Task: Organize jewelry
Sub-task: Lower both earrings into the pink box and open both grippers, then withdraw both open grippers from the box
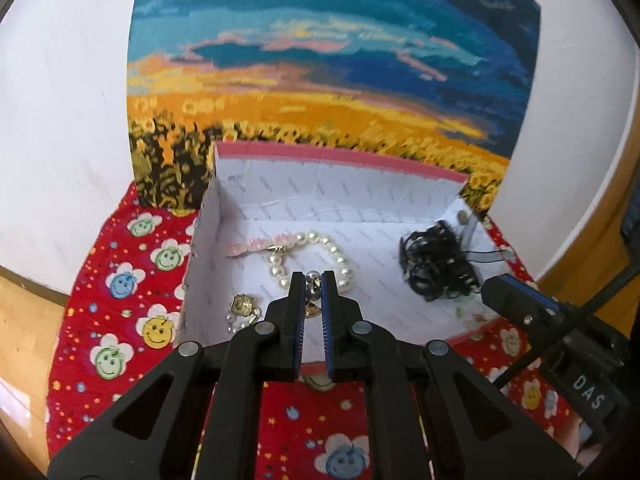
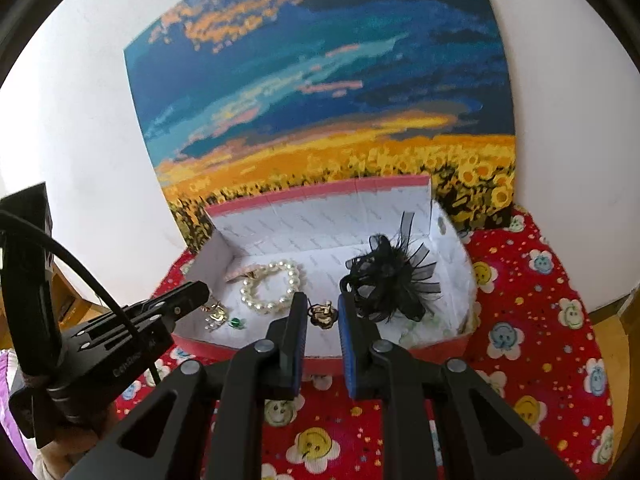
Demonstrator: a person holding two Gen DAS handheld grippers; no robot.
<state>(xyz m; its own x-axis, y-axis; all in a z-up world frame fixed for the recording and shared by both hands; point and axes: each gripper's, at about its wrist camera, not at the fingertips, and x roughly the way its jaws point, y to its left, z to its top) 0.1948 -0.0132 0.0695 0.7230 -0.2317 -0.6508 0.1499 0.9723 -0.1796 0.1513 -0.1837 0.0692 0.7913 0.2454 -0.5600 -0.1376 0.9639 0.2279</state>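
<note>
A pink-rimmed, white-lined box (image 1: 340, 158) (image 2: 320, 194) holds the jewelry. Inside lie a pearl bracelet (image 1: 338, 250) (image 2: 256, 305), a pink beaded piece (image 1: 248, 246), a black ribbon hair ornament (image 1: 436, 264) (image 2: 388, 280), a gold crystal brooch (image 1: 244, 306) (image 2: 216, 314) and a small gold flower piece (image 1: 312, 311) (image 2: 322, 315). My left gripper (image 1: 313, 278) (image 2: 196, 290) hovers shut over the box's front left, holding nothing that I can see. My right gripper (image 2: 322, 300) (image 1: 490, 286) hangs over the front right beside the black ornament. Its jaws stand almost together with nothing gripped.
The box sits on a red cloth with smiley flowers (image 1: 120, 280) (image 2: 540, 320). A sunflower-field painting (image 1: 320, 60) leans on the white wall right behind the box. A tiny green bead (image 2: 237, 323) lies by the brooch. A black cable trails from the left gripper.
</note>
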